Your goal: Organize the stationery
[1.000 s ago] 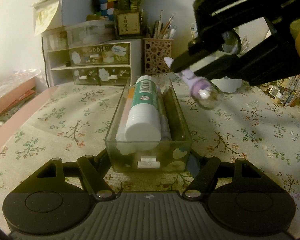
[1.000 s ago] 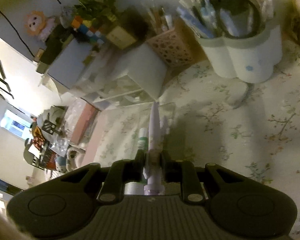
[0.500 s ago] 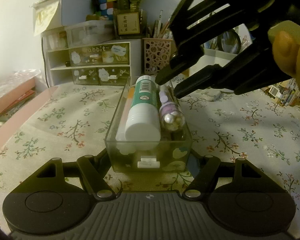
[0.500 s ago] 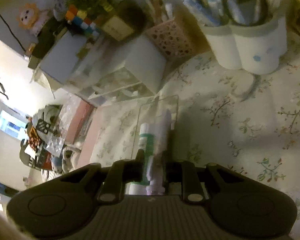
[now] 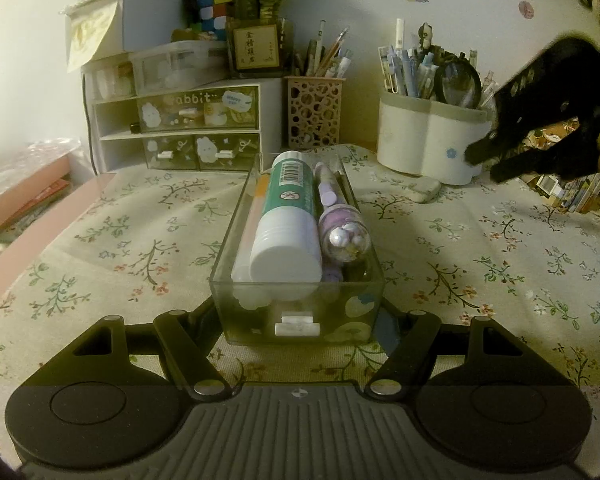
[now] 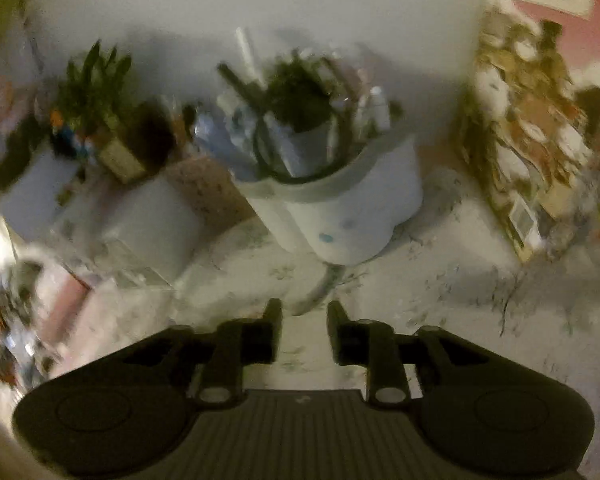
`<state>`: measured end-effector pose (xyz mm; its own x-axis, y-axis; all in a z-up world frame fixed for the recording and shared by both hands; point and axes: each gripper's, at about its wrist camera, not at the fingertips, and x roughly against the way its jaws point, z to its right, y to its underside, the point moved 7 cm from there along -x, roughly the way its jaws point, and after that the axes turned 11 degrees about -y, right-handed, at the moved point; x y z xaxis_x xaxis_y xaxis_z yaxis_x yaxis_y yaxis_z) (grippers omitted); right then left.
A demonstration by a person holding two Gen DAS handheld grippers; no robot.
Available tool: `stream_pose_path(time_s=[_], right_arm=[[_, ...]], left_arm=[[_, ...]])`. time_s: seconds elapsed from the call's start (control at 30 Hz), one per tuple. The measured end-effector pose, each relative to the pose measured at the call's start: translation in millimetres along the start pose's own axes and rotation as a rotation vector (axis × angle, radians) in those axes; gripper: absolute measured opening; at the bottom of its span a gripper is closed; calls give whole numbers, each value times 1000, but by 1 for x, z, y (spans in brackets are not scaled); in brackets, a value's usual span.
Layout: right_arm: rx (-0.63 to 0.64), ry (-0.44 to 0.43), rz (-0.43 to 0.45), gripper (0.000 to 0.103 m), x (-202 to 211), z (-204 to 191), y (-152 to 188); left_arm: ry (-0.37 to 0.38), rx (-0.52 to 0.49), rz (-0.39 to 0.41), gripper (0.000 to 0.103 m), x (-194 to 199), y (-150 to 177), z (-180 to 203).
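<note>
The clear drawer box (image 5: 300,312) is hiding the left gripper's (image 5: 302,308) fingertips behind its side walls, so the contact there is not showing. Ahead of the right gripper's (image 6: 303,334) jaws, motion blur is smearing the white pen holder (image 6: 352,220) and its contents (pens, probably) past telling. The frame edge is cutting off the right gripper's body in the left wrist view.

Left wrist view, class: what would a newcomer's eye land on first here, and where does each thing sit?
The clear drawer in the middle of the floral tablecloth stands out, held at its near end by the left tongs. A green-and-white glue stick lies inside with a purple pen beside it on the right. At the right edge, the right tongs hang empty and open beside the white pen holder.
</note>
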<state>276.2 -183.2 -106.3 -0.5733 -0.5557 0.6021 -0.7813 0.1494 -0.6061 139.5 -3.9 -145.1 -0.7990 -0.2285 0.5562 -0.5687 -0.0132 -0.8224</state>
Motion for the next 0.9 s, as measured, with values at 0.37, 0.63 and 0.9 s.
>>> stream_pose_path(time_s=[0.37, 0.63, 0.9], right_arm=[[197, 159, -41, 66, -70, -23, 4], [188, 253, -43, 40, -80, -18, 5], [179, 125, -8, 37, -24, -14, 18]], left_arm=[[-1, -2, 0, 72, 0, 0, 0], [-1, -2, 0, 72, 0, 0, 1], [-1, -3, 0, 72, 0, 0, 1]])
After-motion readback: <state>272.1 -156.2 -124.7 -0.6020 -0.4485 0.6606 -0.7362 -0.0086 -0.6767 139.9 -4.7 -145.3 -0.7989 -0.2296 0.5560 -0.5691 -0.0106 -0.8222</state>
